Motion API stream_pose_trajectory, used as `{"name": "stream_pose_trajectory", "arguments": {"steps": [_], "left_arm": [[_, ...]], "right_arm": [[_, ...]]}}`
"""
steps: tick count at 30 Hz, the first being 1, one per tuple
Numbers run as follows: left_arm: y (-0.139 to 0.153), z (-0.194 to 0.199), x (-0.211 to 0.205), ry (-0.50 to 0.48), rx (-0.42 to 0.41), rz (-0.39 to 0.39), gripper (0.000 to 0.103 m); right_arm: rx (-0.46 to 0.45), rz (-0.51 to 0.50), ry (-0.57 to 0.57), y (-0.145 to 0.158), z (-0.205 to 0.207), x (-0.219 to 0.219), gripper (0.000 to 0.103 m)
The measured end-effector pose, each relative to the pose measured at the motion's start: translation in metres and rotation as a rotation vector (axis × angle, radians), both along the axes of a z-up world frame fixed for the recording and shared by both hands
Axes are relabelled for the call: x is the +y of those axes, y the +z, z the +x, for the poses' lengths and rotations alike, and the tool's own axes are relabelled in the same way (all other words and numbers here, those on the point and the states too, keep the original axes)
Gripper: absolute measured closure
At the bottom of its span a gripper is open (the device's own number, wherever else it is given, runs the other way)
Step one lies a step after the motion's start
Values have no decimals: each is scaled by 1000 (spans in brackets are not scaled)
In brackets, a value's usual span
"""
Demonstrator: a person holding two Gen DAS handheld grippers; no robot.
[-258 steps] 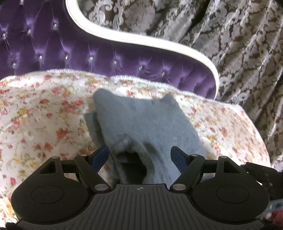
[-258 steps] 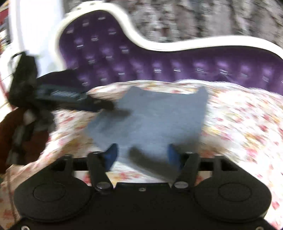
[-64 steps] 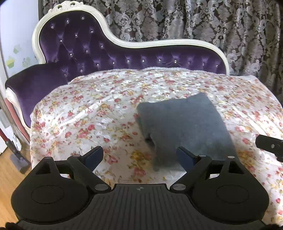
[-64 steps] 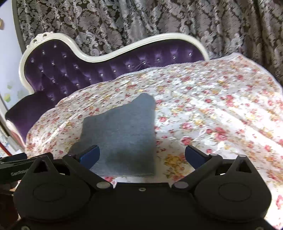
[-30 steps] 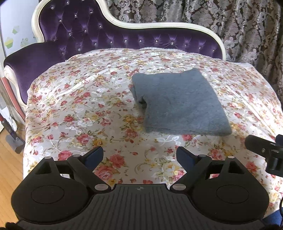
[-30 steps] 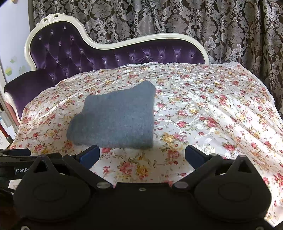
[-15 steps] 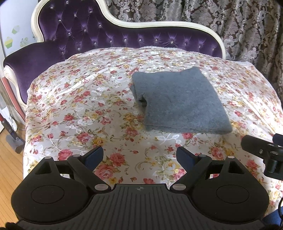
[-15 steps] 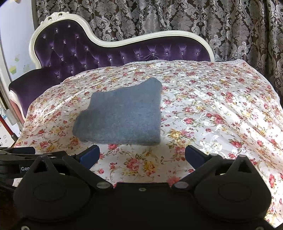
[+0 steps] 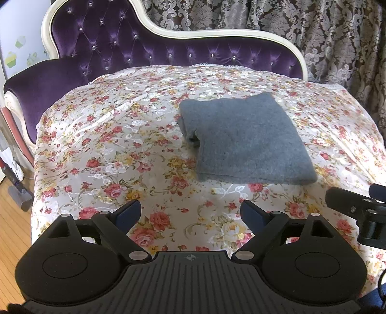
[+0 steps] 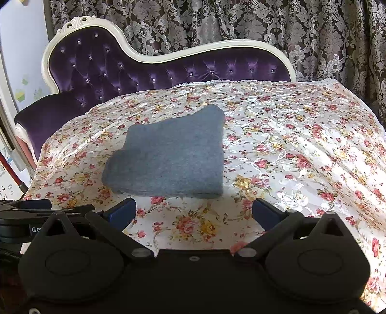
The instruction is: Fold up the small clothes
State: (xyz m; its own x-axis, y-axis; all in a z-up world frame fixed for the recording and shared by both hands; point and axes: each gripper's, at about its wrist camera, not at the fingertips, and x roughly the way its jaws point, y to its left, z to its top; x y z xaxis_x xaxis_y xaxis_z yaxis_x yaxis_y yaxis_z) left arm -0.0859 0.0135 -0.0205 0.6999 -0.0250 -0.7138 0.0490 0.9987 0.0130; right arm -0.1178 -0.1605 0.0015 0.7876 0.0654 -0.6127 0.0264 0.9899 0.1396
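Note:
A grey knit garment (image 9: 243, 140) lies folded into a flat rectangle on the floral cover (image 9: 120, 145) of the sofa; it also shows in the right wrist view (image 10: 168, 154). My left gripper (image 9: 191, 213) is open and empty, held back from the garment's near edge. My right gripper (image 10: 194, 211) is open and empty, also short of the garment's near edge. Part of the right gripper shows at the right edge of the left wrist view (image 9: 357, 207), and part of the left gripper shows at the left edge of the right wrist view (image 10: 36, 217).
The purple tufted sofa back (image 9: 156, 50) with a white frame (image 10: 193, 48) rises behind the cover. Patterned curtains (image 10: 241, 21) hang behind it. Wooden floor (image 9: 12, 222) and a vacuum head (image 9: 20, 195) lie off the sofa's left end.
Both grippers have drawn back a little farther from the folded garment, which lies still. Earlier, both grippers were working the garment up close.

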Motion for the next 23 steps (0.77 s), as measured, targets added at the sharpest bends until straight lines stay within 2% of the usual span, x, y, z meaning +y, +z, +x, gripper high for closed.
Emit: {"name": "stream_pose_trajectory", "arguments": {"steps": [23], "left_arm": [[-1, 9, 2, -12, -8, 6, 14]], "right_arm": [[8, 14, 16, -2, 7, 3, 1]]}}
